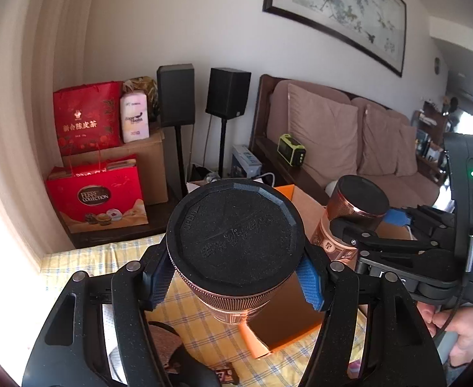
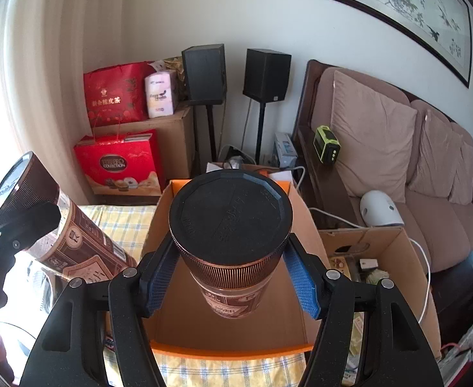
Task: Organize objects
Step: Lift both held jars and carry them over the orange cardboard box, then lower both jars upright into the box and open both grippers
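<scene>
Each gripper holds a brown jar with a black lid. My left gripper (image 1: pixel 234 279) is shut on one jar (image 1: pixel 236 235), held above the yellow checked cloth (image 1: pixel 84 258) beside the orange box (image 1: pixel 284 325). My right gripper (image 2: pixel 231 279) is shut on a second jar (image 2: pixel 230 222), held over the open orange box (image 2: pixel 230 351). The left view shows the right gripper (image 1: pixel 365 222) with its jar (image 1: pixel 355 206). The right view shows the left jar (image 2: pixel 52 225) tilted at the left.
Red gift bags (image 2: pixel 117 96) and cardboard boxes stand in the far corner with two black speakers (image 2: pixel 204 74). A brown sofa (image 2: pixel 397 161) lies to the right. An open cardboard box (image 2: pixel 381 258) of clutter sits right of the orange box. A dark object (image 1: pixel 165 338) lies on the cloth.
</scene>
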A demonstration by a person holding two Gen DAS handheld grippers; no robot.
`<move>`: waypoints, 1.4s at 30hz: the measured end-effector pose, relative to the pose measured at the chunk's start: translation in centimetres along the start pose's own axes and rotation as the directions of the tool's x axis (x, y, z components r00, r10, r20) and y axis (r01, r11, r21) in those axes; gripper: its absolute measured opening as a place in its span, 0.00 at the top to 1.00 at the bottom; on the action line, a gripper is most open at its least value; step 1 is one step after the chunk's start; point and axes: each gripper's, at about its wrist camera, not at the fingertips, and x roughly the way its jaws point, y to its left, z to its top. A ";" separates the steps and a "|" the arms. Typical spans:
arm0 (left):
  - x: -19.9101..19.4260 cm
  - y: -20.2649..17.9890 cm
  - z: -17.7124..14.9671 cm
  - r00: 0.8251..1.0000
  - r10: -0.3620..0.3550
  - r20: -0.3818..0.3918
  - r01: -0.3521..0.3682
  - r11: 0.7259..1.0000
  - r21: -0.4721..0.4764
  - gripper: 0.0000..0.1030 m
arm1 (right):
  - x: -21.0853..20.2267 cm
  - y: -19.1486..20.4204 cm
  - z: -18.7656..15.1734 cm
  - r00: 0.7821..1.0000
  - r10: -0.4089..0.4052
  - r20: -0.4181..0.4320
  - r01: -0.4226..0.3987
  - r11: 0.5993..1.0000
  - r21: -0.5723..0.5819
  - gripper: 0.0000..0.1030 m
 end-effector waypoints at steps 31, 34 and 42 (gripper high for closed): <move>10.5 -5.9 -3.5 0.963 -0.100 -0.251 0.110 0.994 0.024 0.39 | 6.1 -5.6 -3.7 0.980 0.011 -0.201 -0.004 0.999 0.033 0.35; 11.6 -5.7 -3.9 0.955 -0.117 -0.273 0.126 0.992 0.014 0.39 | 6.9 -6.0 -3.8 0.975 0.036 -0.219 -0.025 0.998 0.050 0.35; 14.3 -5.1 -3.8 0.944 -0.124 -0.306 0.134 0.991 0.012 0.39 | 8.5 -6.1 -2.9 0.975 0.050 -0.216 -0.039 0.998 0.051 0.35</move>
